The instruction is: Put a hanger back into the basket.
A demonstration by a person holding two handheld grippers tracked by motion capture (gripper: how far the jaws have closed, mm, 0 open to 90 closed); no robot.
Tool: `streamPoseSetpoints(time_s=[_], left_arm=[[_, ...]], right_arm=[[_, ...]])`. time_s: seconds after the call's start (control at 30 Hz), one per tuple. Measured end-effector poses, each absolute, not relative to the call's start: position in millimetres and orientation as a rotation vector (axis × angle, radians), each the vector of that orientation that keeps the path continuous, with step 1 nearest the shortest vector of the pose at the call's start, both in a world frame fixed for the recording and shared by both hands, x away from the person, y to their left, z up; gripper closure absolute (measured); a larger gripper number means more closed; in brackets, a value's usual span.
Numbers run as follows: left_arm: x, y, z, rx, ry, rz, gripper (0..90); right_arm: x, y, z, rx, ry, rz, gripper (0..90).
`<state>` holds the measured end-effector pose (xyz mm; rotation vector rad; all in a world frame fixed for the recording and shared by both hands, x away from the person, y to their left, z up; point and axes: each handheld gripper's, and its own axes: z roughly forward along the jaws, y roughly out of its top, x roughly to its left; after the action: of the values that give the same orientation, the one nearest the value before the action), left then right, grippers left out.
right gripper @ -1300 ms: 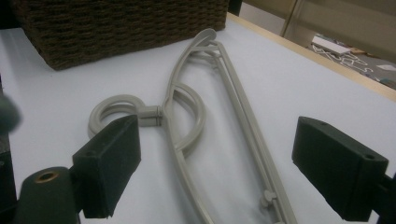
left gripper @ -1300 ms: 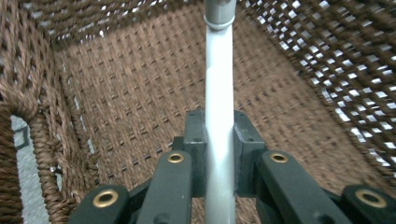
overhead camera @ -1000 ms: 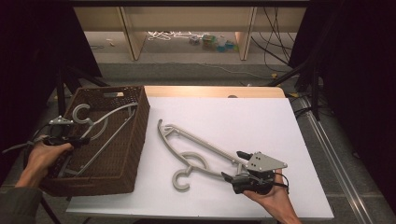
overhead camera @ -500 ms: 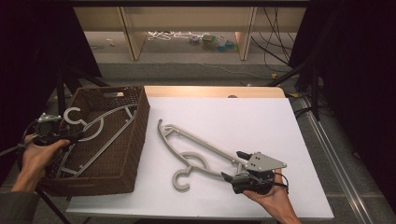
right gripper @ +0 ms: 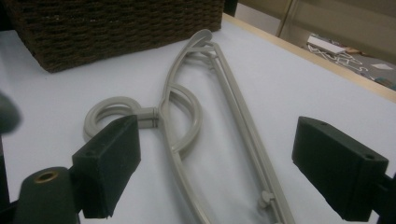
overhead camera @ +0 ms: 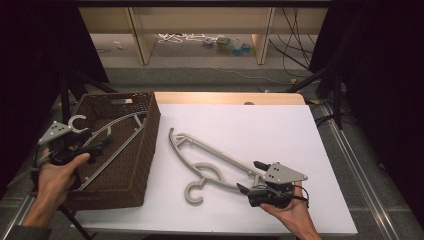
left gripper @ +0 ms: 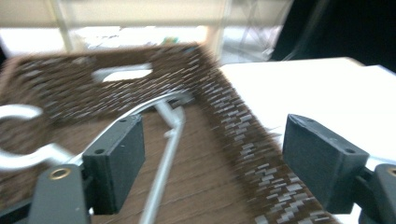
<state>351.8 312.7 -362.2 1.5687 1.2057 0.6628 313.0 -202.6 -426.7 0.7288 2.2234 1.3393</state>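
A rough woven wicker basket (overhead camera: 131,165) holds a smooth plastic hanger (overhead camera: 107,131); the table (overhead camera: 280,135) is matt white.

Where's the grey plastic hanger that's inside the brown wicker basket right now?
High view, left side: the grey plastic hanger leans inside the brown wicker basket, its hook over the left rim.

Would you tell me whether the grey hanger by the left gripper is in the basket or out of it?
In: the hanger lies inside the wicker basket, its hook over the left rim; the left gripper has just opened, nothing between its jaws.

No text, label, brand, number or sign can be read in any of the views. The surfaces in sight are plain or too blurred.
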Motion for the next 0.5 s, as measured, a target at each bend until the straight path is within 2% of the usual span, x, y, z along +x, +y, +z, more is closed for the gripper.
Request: streamPoseSetpoints(time_s=[0.13,0.5], left_arm=[[339,279,-362,1.508,1.085,0.638,18.4],[313,222,-379,1.526,0.911,0.579,17.5]], right_arm=[[311,-203,-426,0.748,2.189,1.366,16.2],[311,-206,-424,0.769,2.149,1.413,16.2]])
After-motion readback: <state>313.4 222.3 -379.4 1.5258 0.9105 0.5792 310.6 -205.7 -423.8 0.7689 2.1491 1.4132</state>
